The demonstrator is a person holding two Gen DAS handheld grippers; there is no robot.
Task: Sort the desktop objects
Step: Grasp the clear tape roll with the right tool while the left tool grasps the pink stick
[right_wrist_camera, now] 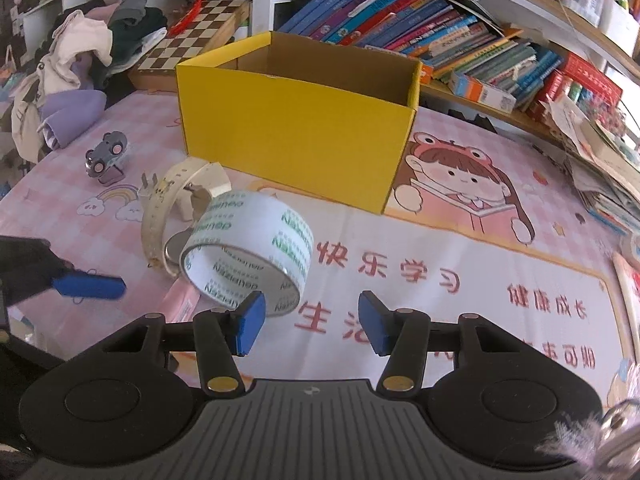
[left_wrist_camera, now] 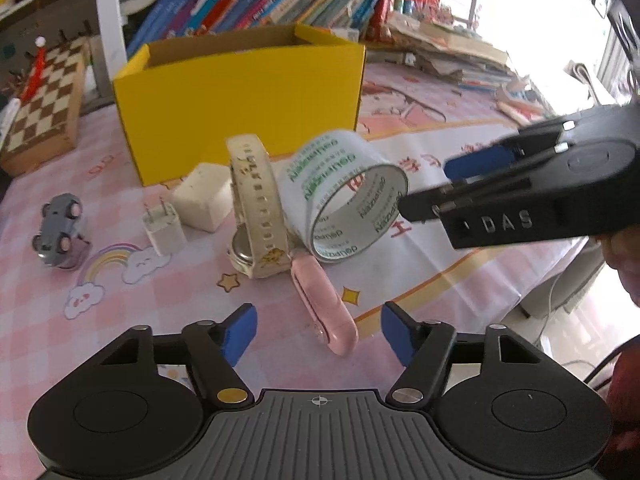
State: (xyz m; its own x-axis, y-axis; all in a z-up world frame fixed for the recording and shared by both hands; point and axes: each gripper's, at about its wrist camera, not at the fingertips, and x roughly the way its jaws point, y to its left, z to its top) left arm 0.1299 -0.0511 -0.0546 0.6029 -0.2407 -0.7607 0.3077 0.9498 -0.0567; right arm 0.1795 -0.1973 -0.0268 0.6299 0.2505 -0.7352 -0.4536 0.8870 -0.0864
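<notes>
A roll of clear tape [left_wrist_camera: 340,196] with green print stands on edge on the pink tablecloth; it also shows in the right wrist view [right_wrist_camera: 250,252]. A cream watch [left_wrist_camera: 256,208] leans beside it, with a pink oblong case [left_wrist_camera: 324,304] in front. A white plug [left_wrist_camera: 164,226], a white cube [left_wrist_camera: 202,196] and a grey toy car [left_wrist_camera: 56,230] lie to the left. An open yellow box [left_wrist_camera: 240,96] stands behind. My left gripper [left_wrist_camera: 318,332] is open, just short of the pink case. My right gripper [right_wrist_camera: 310,326] is open, its left pad by the tape's edge.
A chessboard box [left_wrist_camera: 44,104] sits at the far left. Rows of books [right_wrist_camera: 420,36] line the shelf behind the box. A pile of clothes [right_wrist_camera: 80,64] lies at the far left in the right wrist view. Stacked papers [right_wrist_camera: 600,160] sit at the right.
</notes>
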